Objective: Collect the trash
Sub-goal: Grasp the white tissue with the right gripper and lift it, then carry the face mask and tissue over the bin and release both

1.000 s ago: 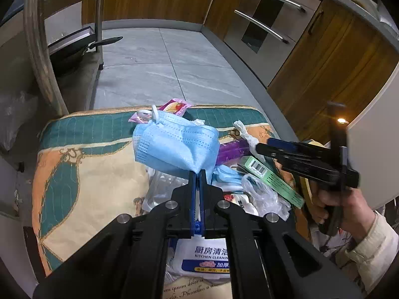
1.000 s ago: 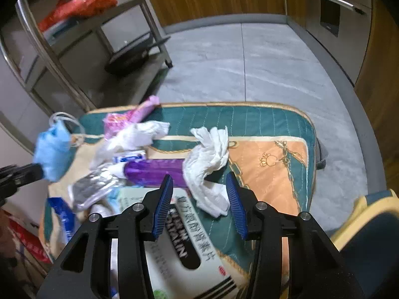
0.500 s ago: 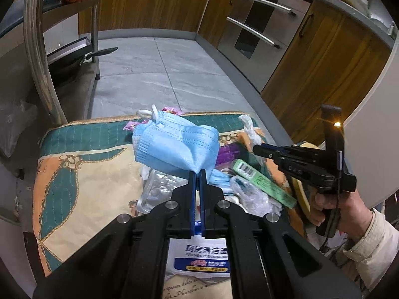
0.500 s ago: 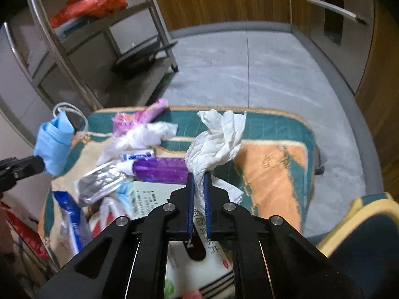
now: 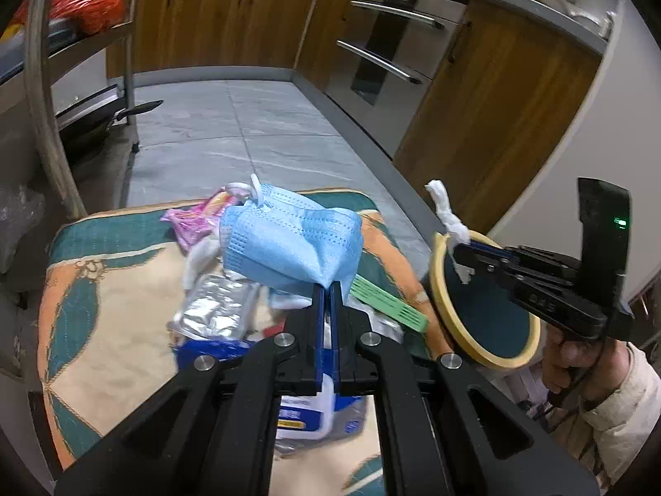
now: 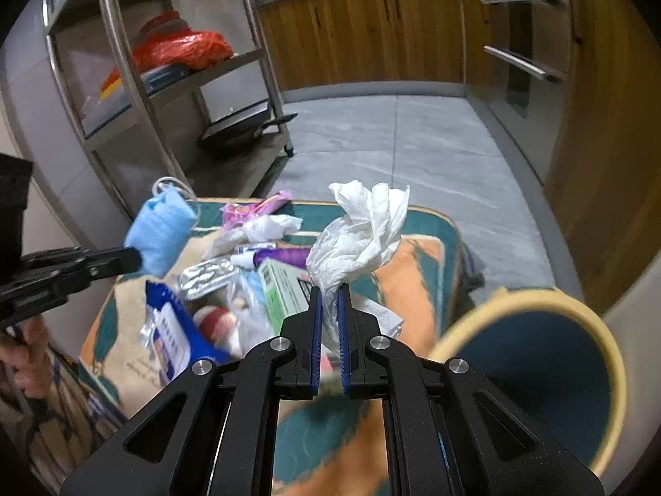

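A patterned teal and orange cushion fills the near middle, with a heap of litter on it: a foil pack, a blue wipes pouch, a green box. At its right edge stands a yellow-rimmed bin. The left gripper is clamped on a blue face mask, lifted above the heap. The right gripper pinches a crumpled white tissue, raised near the bin.
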Demonstrator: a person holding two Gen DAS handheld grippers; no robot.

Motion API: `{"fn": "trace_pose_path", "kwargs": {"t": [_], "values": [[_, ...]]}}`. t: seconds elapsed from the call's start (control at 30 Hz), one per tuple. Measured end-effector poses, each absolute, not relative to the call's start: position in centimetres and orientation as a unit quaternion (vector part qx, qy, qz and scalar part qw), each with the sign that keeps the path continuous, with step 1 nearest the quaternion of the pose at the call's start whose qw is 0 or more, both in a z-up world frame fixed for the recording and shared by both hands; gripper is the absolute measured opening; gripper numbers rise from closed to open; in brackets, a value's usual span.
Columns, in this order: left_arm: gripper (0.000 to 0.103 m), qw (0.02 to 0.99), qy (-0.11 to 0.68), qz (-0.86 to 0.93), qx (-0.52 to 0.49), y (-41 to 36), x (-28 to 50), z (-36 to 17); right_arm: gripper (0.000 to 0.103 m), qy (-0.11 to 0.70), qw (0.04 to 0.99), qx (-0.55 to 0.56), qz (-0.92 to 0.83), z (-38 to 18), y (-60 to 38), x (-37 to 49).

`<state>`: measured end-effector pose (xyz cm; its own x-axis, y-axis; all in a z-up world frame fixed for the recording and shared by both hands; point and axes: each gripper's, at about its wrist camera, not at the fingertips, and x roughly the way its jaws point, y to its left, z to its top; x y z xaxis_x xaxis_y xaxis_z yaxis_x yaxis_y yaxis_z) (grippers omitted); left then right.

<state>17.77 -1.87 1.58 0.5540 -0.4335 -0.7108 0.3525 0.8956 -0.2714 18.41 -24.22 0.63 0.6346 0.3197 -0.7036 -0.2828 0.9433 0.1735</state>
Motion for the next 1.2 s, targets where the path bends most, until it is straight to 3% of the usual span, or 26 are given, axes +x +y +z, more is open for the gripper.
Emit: {"fn": "trace_pose_path", "kwargs": {"t": [0.57,1.2], "values": [[0.002,0.848,0.417,-0.327,0.003,-12.7,12.9,0.3,0.009,0.39,0.916,0.026,0.093,0.7,-30.6,9.1],[0.002,0.783,0.474,-0.4,0.041,-24.8,13.1,-5.1,0.009,0.445,0.891,0.092,0.023,-4.0,-37.9,8.0]]}}
